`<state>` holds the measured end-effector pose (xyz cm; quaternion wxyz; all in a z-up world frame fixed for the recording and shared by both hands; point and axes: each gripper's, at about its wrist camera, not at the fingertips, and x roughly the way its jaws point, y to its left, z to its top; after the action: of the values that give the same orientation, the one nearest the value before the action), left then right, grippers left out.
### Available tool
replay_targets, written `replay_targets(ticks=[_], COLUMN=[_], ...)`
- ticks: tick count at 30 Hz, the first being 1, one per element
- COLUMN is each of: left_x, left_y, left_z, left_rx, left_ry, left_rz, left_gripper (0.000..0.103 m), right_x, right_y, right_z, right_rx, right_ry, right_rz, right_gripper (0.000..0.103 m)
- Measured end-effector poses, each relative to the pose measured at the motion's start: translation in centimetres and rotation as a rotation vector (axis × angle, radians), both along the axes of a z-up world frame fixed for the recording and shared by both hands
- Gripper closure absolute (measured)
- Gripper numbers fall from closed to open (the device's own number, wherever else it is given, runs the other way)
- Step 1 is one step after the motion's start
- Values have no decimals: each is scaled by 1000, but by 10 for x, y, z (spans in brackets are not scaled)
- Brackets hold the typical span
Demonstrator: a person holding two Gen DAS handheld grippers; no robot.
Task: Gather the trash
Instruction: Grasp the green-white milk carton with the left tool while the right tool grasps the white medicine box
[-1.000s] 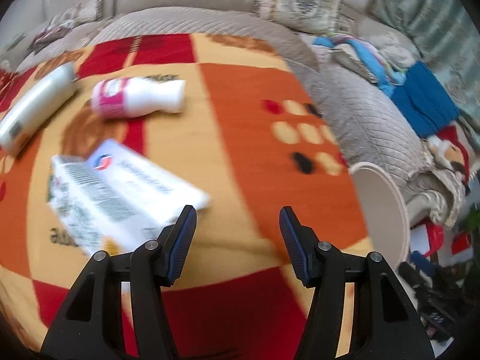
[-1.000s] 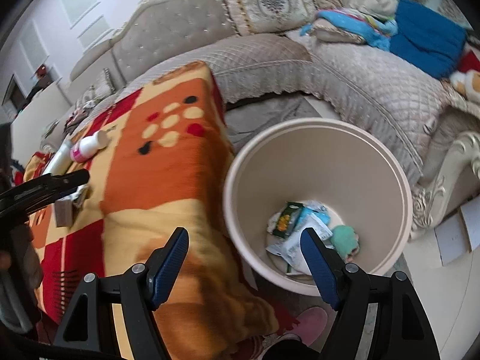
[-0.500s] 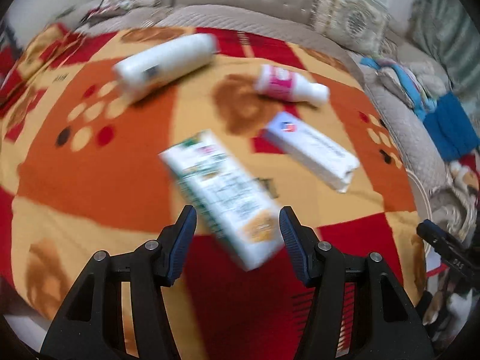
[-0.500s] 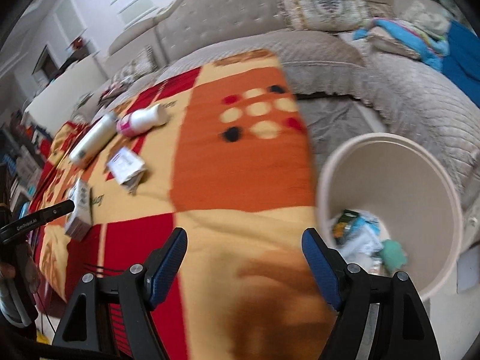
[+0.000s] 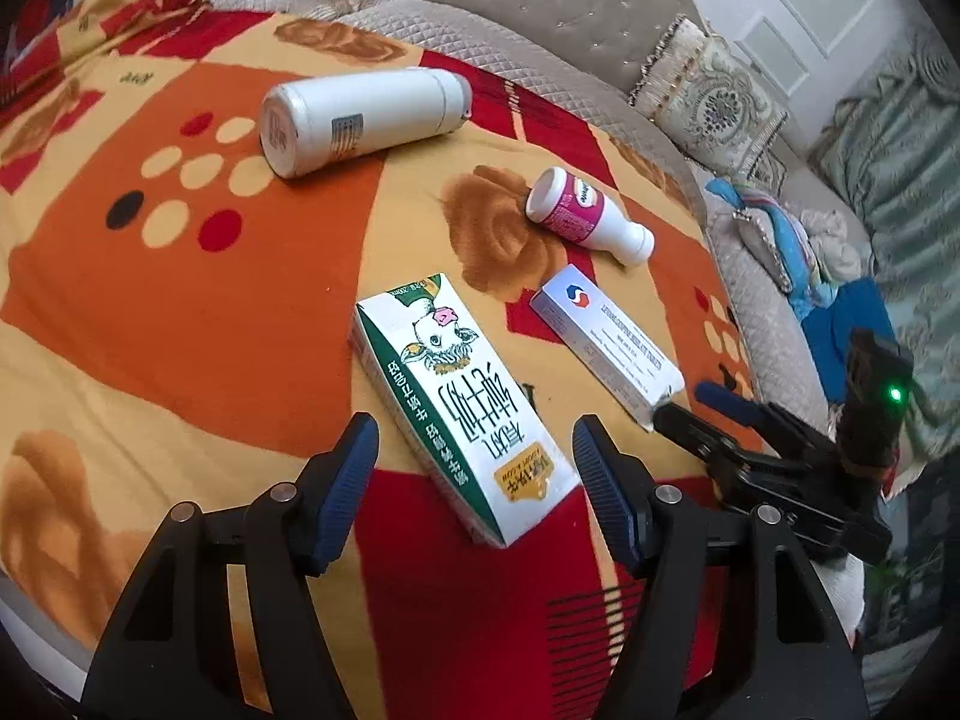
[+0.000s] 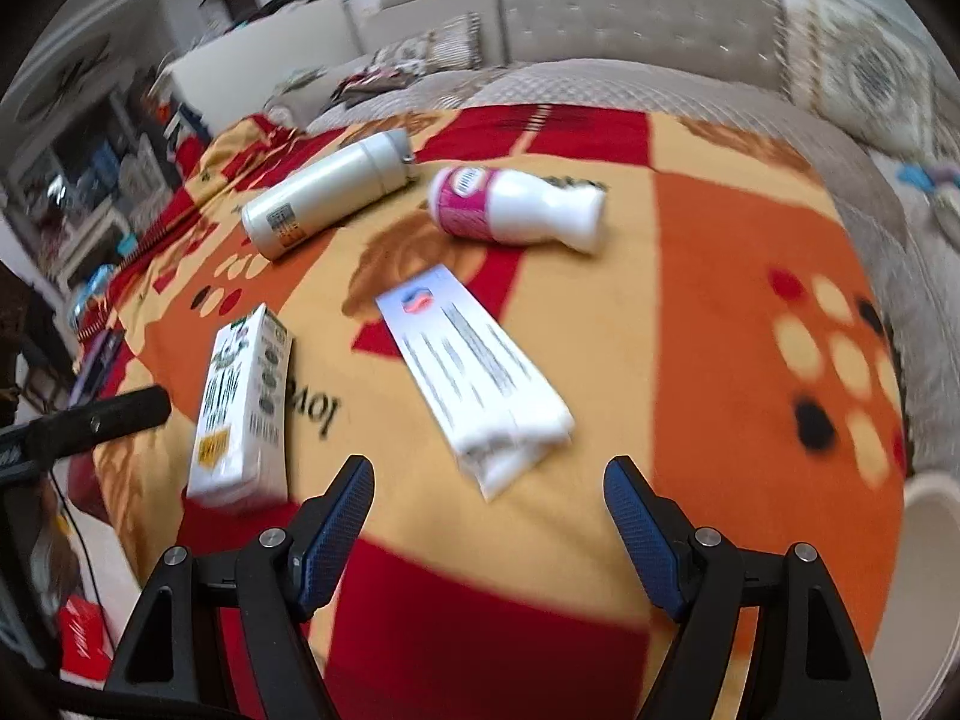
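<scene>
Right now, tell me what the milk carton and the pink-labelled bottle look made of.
Milk carton: likely coated paperboard, with sharp folded edges and flat printed faces. Pink-labelled bottle: probably plastic, smooth glossy white body and moulded neck; ceramic or glass cannot be excluded.

Milk carton (image 5: 462,405): large Chinese characters beside cow drawing, upside-down to camera (small print illegible). Blanket (image 6: 690,312): "love", inverted. Flat white box (image 5: 606,339): red-blue logo, lettering unreadable.

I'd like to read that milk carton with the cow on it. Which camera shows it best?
The left wrist view: the milk carton lies sharp and face-up just beyond the open left claw, cow and print clear. The right wrist view shows it blurred, side-on, at the left.
</scene>
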<state>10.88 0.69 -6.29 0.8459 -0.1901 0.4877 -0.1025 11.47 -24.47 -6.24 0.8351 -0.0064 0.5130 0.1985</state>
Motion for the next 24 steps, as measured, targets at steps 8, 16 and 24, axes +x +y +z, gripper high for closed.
replay_targets(ticks=[8,16,24], left_x=[13,22,37], left_y=[-1,-17,-32], left_z=[-6,-19,-38], left_rx=[11,59,99], left_ry=[20,17,35], left_rz=[54,90,80], left_gripper=[37,36,36], right_x=[48,32,-13], right_y=[36,17,-17], right_z=[-18,-21,-16], right_rx=[-72,-111,-78], right_ry=[20,17,37], right_rz=[108,-8,-86], right_gripper=[26,56,52])
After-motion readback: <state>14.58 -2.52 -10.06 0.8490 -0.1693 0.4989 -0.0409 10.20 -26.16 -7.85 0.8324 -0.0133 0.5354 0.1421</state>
